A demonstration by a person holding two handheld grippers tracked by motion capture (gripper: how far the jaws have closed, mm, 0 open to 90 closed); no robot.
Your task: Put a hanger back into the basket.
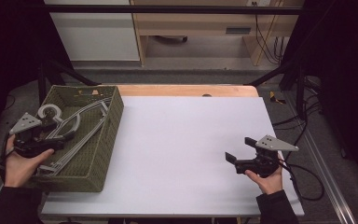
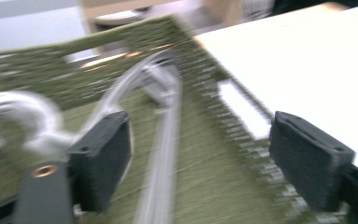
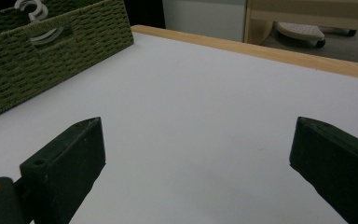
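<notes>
- Hangers (image 1: 81, 126) lie in the basket (image 1: 109, 135), long axis along it, hooks at its far end.
- Left gripper (image 2: 200, 158) fingers wide, holding nothing.
- Right gripper (image 3: 198, 172) fingers wide over the worktop (image 1: 186, 144).

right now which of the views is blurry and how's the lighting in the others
Left gripper view: motion-smeared, the grey hangers and green woven basket streaked, though the claw's pads stay fairly crisp. Right gripper view: sharp, soft even light on the white table, no glare. High view: in focus, bright tabletop, the room's edges dark.
</notes>
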